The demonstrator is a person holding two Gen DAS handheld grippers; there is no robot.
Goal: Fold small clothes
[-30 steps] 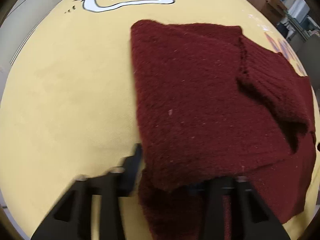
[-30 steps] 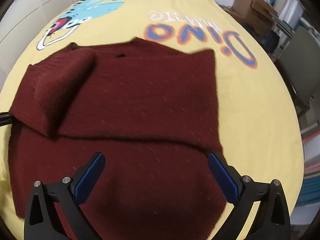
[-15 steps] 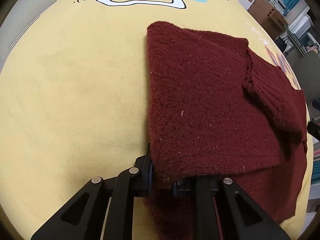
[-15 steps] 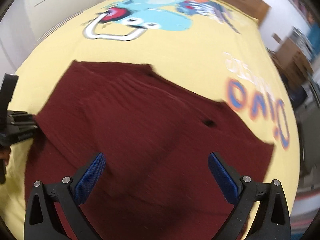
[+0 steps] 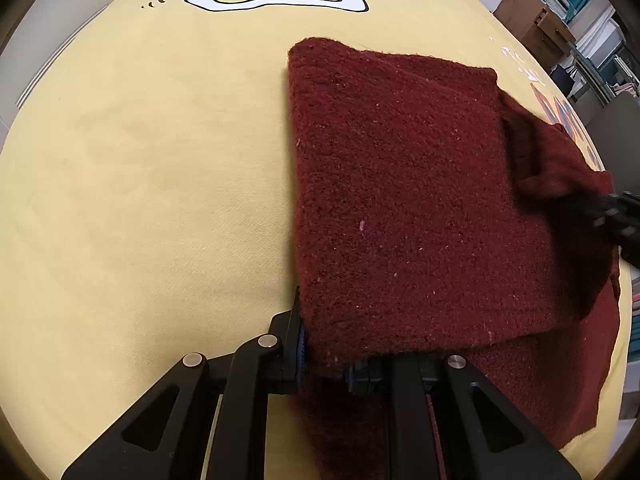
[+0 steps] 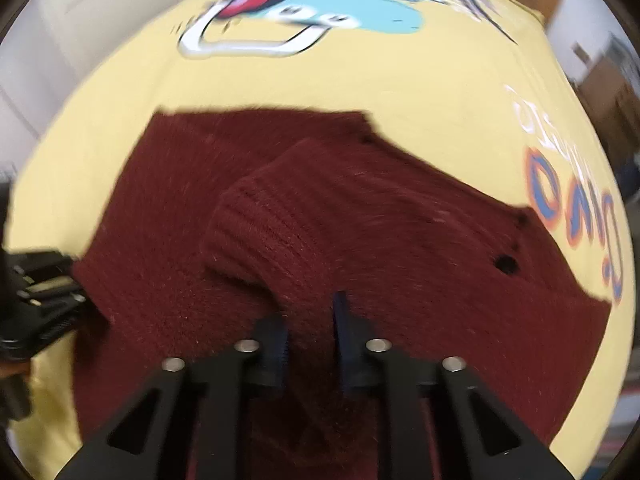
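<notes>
A dark red knitted sweater (image 5: 408,208) lies on the yellow cartoon-print sheet (image 5: 140,184), its left part folded over the body. My left gripper (image 5: 323,354) is shut on the folded layer's near corner. In the right wrist view the sweater (image 6: 400,240) fills the middle, with a ribbed sleeve cuff (image 6: 256,232) lying on top. My right gripper (image 6: 309,326) has its jaws nearly closed on the sleeve fabric just behind the cuff. The left gripper also shows at the left edge of the right wrist view (image 6: 36,300), and the right gripper at the right edge of the left wrist view (image 5: 616,220).
The sheet carries a blue dinosaur print (image 6: 340,4) at the far end and blue-orange lettering (image 6: 576,208) at the right. Cardboard boxes and shelves (image 5: 536,20) stand beyond the bed's far right edge. A white wall (image 6: 48,40) is on the left.
My right gripper swung left over the sweater and closed from wide open onto the sleeve. My left gripper kept its hold and drew the folded layer flatter.
</notes>
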